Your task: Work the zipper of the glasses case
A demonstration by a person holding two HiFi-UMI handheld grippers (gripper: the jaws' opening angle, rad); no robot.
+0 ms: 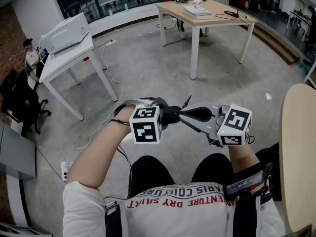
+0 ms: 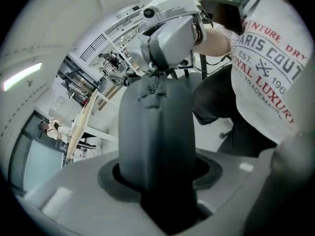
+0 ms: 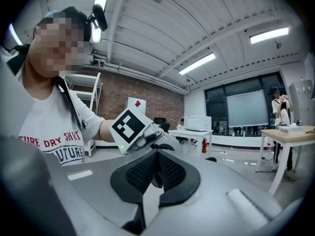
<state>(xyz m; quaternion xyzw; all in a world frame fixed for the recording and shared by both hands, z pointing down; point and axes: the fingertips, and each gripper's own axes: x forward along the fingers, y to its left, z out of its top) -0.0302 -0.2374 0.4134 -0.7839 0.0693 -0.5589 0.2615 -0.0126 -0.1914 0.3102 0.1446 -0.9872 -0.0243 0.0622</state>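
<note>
In the head view both grippers meet above my lap. My left gripper (image 1: 169,115), behind its marker cube (image 1: 145,124), is shut on the dark grey glasses case (image 1: 173,113). In the left gripper view the case (image 2: 155,132) rises from between the jaws (image 2: 157,181), with its zipper (image 2: 153,82) at the far end. My right gripper (image 2: 157,72) comes in from the right and is shut on the zipper pull (image 1: 186,102). In the right gripper view its ribbed pads (image 3: 142,171) are pressed together, with the left gripper's cube (image 3: 129,126) just beyond.
A wooden table (image 1: 205,9) stands at the back. To the left is a white table (image 1: 69,53) with a white box on it. A round tabletop edge (image 1: 296,152) is at my right. Cables and a power strip (image 1: 64,169) lie on the floor.
</note>
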